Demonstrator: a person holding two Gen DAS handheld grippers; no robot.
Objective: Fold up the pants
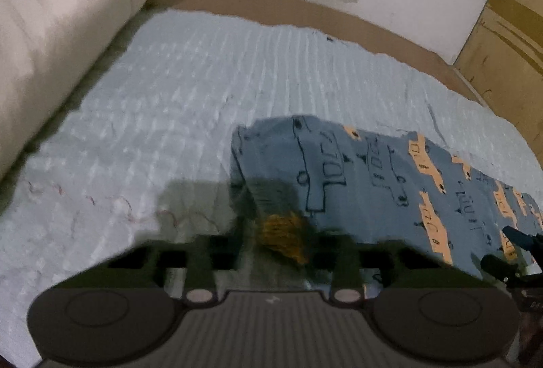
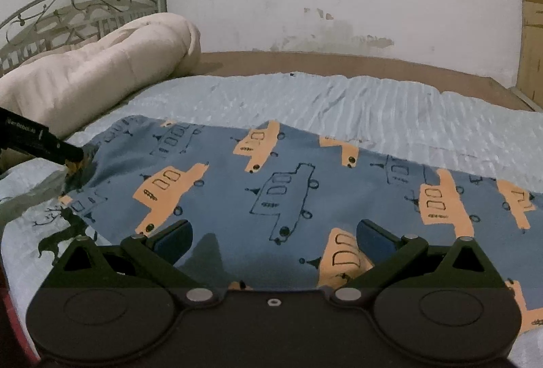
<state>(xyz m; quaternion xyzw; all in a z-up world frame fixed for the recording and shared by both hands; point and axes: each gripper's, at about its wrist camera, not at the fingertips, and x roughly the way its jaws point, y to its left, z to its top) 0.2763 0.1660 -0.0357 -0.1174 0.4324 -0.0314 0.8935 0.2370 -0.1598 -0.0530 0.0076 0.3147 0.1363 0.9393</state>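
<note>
The pants (image 2: 271, 184) are blue with orange and outlined car prints and lie spread on the bed. In the left wrist view the pants (image 1: 373, 184) stretch away to the right. My left gripper (image 1: 281, 239) is shut on a bunched edge of the pants at their left end; it also shows in the right wrist view (image 2: 73, 161), pinching that edge. My right gripper (image 2: 275, 239) is open, its blue pads (image 2: 173, 240) spread just above the near part of the pants. It shows at the right edge of the left wrist view (image 1: 509, 252).
A light blue ribbed bedsheet (image 2: 339, 99) covers the bed. A rolled cream duvet (image 2: 101, 72) lies at the far left by a metal headboard (image 2: 68, 8). A brown bed frame (image 2: 339, 62) and a white wall lie behind. A wooden wardrobe (image 1: 509, 21) stands at right.
</note>
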